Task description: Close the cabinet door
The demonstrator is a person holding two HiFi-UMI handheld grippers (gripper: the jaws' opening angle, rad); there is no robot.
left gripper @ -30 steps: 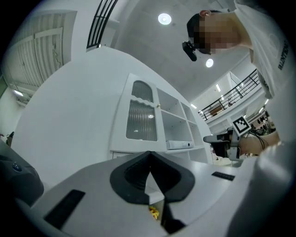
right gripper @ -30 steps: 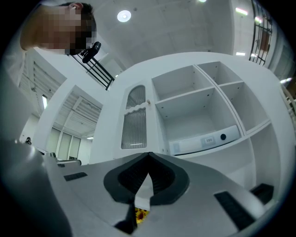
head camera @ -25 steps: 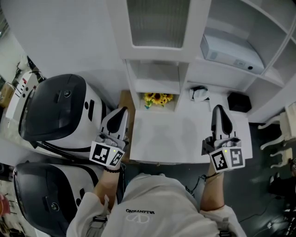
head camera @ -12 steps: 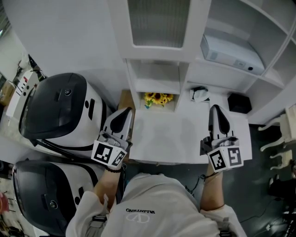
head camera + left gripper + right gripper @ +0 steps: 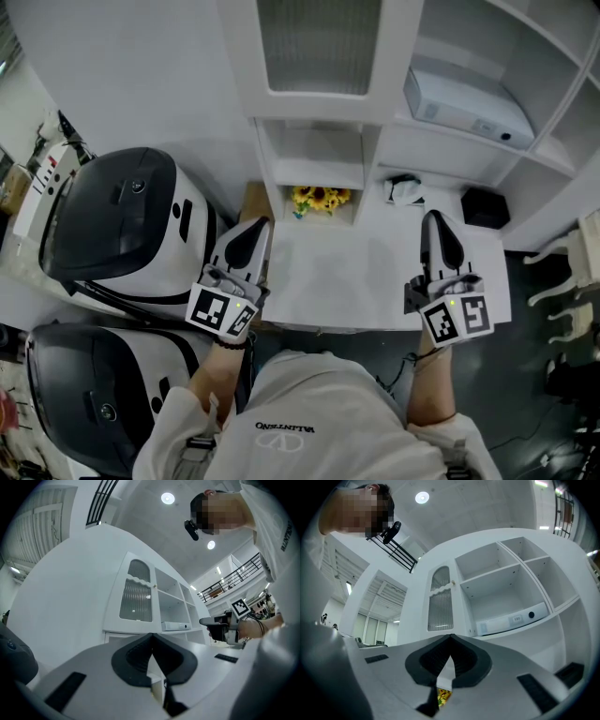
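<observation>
White cabinet door (image 5: 319, 47), w/ a ribbed glass panel, stands above the far edge of the desk (image 5: 361, 281), top centre of the head view. As far as the views show, it lies flat in its frame.

A person in a white top holds both grippers out low over the desk, well short of the door, neither touching it. The left gripper (image 5: 251, 230) sits at the desk's L edge, nose tilted slightly R toward the cabinet. Its forearm rises from lower L, w/ a dark band at the wrist. The right gripper (image 5: 437, 225) is about level w/ it, nearer the desk's R edge, nose pointing at the shelves (image 5: 525, 141). Its forearm comes almost straight up from below.

Both pairs of jaws are pressed together at the tips, w/ nothing btwn them.

Sunflowers (image 5: 319, 199) fill an open cubby under the door, at the desk's far edge. A white box (image 5: 464, 105) lies on an open shelf R of the door. Two black-and-white machines (image 5: 122, 220) stand off the desk's L edge.
</observation>
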